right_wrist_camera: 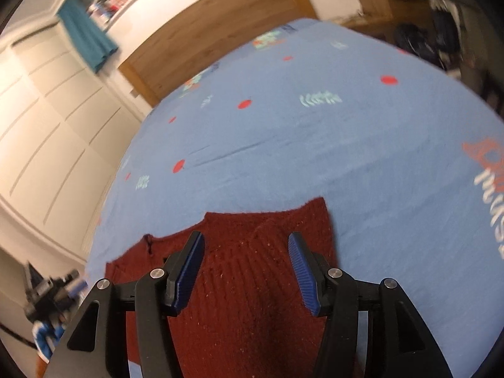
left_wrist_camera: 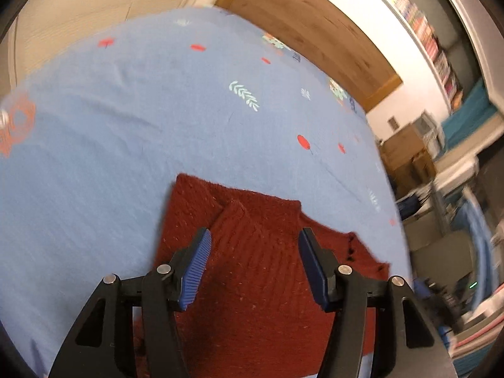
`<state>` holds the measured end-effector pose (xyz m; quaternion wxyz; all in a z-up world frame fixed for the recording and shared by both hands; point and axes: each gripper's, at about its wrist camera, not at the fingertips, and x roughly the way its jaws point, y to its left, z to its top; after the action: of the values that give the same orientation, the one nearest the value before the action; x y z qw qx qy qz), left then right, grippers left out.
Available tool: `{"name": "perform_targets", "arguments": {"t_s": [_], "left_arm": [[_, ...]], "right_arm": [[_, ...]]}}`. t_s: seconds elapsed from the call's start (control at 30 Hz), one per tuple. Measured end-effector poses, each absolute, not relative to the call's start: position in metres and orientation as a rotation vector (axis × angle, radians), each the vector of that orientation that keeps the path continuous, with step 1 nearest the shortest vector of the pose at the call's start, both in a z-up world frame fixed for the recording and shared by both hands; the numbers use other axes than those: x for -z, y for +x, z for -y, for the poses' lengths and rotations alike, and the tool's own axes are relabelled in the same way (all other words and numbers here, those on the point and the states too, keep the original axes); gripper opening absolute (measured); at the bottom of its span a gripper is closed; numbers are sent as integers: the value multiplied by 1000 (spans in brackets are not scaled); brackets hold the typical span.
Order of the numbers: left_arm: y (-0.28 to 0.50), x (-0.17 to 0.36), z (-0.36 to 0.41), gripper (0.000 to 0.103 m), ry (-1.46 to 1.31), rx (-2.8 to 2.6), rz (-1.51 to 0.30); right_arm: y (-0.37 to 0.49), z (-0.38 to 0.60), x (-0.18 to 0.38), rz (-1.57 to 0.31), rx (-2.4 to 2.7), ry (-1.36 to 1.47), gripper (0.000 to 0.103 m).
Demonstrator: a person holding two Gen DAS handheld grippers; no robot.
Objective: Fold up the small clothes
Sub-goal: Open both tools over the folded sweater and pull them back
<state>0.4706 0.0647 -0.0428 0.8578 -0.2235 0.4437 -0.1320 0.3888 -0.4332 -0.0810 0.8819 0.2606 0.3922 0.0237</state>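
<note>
A dark red knitted garment (left_wrist_camera: 252, 252) lies flat on a blue printed bed sheet (left_wrist_camera: 126, 126), with a fold ridge running through its middle. My left gripper (left_wrist_camera: 253, 236) is open and empty, hovering over the garment with its blue pads either side of the ridge. The right wrist view shows the same garment (right_wrist_camera: 252, 267) on the sheet (right_wrist_camera: 346, 141), with a sleeve or side part reaching out to the left. My right gripper (right_wrist_camera: 244, 239) is open and empty above the garment's middle. I cannot tell whether either gripper touches the cloth.
A wooden headboard (left_wrist_camera: 315, 31) stands at the bed's far end. White panelled cupboards (right_wrist_camera: 47, 141) run along one side. Cardboard boxes (left_wrist_camera: 406, 154) and clutter sit beyond the other bed edge. A high shelf of books (left_wrist_camera: 422, 28) lines the wall.
</note>
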Motion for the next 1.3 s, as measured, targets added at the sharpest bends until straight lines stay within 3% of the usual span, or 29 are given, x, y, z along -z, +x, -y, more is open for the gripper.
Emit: {"name": "perform_targets", "arguments": {"t_s": [0.3, 0.57, 0.77, 1.03, 1.3], "left_arm": [[455, 89, 17, 52, -159, 304, -929], [480, 136, 15, 52, -92, 236, -968], [486, 121, 11, 52, -97, 241, -983], [450, 74, 2, 52, -99, 274, -892], [410, 88, 17, 52, -7, 237, -870]], "right_arm": [[392, 369, 110, -888, -129, 287, 57], [418, 352, 157, -962, -83, 183, 57], [441, 364, 157, -998, -25, 180, 58], [415, 358, 110, -903, -62, 186, 58], [367, 322, 112, -877, -116, 185, 58]]}}
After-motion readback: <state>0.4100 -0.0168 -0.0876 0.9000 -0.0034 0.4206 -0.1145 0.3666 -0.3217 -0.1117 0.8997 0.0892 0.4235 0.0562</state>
